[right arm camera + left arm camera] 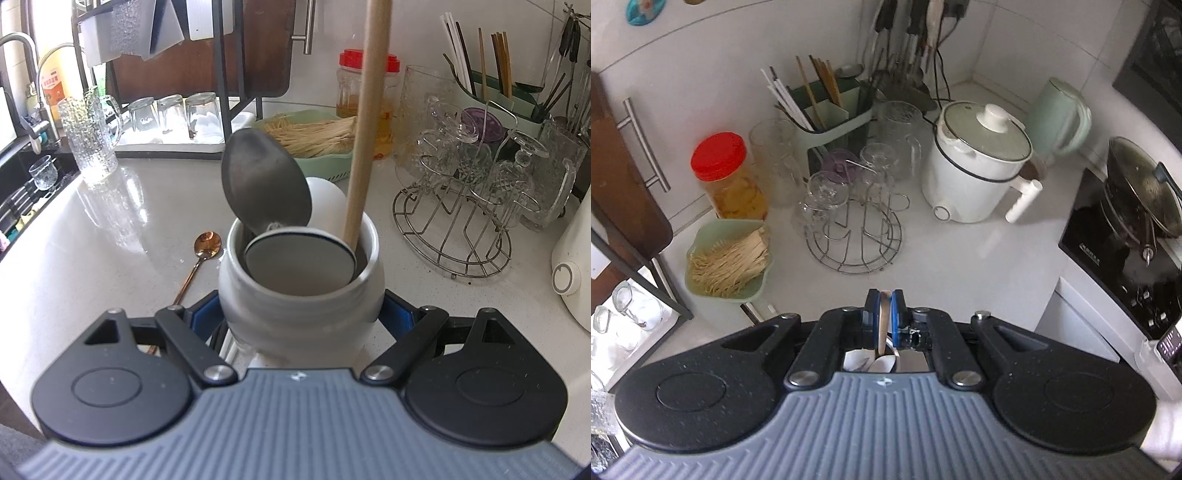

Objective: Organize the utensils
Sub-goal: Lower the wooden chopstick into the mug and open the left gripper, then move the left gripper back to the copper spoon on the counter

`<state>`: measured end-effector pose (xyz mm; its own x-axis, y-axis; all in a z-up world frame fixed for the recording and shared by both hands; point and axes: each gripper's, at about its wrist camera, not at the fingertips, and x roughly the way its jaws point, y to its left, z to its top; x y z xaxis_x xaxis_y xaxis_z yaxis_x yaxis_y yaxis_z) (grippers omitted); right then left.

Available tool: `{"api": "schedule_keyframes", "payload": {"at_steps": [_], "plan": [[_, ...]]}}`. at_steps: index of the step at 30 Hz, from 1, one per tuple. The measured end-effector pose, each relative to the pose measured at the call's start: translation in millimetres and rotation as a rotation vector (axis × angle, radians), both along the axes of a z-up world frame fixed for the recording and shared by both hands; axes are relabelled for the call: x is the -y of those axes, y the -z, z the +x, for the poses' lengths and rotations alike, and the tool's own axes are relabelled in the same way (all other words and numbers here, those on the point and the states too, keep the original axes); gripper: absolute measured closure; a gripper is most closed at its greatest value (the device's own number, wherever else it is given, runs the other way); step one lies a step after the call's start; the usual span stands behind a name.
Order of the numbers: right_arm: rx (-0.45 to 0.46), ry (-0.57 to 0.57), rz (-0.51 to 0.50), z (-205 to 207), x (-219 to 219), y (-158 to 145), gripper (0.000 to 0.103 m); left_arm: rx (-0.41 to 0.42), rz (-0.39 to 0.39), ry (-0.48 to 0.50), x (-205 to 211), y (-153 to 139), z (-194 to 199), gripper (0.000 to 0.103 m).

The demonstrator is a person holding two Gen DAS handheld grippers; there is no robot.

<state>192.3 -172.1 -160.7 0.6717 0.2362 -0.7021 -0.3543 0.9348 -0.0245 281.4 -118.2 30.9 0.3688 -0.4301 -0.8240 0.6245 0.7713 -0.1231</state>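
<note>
Right claw [301,317] is clamped on the white jar [299,291], which stands on the counter [92,254] holding spoons and a wooden handle [364,140]. Left claw [885,314] pinches that handle's tip — blue pads tight. A gold spoon [201,254] lies at ten o'clock of the jar, bare counter beyond it; the wire glass rack [454,229] crowds two o'clock.

My left wrist camera looks steeply down across the worktop [960,266] toward the corner. My right sits close over a crock [299,291]. Both share the wire glass rack [855,236].
</note>
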Motion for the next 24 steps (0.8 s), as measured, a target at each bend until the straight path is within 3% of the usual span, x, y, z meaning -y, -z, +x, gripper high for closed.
{"api": "schedule_keyframes", "payload": {"at_steps": [13,16,17,18,22,24], "plan": [[0.002,0.010,-0.001,-0.4,-1.2,0.3,0.012,-0.063,0.011,-0.009,4.9,-1.3,12.8,0.095],[0.002,0.009,-0.002,-0.6,-0.9,0.5,0.012,-0.038,0.017,-0.045,0.3,-4.8,14.4,0.074],[0.002,0.009,-0.001,-0.6,-0.9,0.6,0.012,-0.031,0.005,-0.057,-3.2,-7.0,14.8,0.059],[0.001,0.010,-0.001,-0.6,-0.8,0.4,0.012,-0.024,-0.005,-0.068,-6.4,-8.9,14.8,0.051],[-0.004,0.013,0.001,0.1,-0.8,0.4,0.012,0.020,-0.032,-0.088,-20.6,-16.2,11.5,0.050],[-0.003,0.013,0.002,0.3,-0.4,0.1,0.012,0.040,-0.041,-0.127,-30.5,-17.1,8.7,0.045]]}}
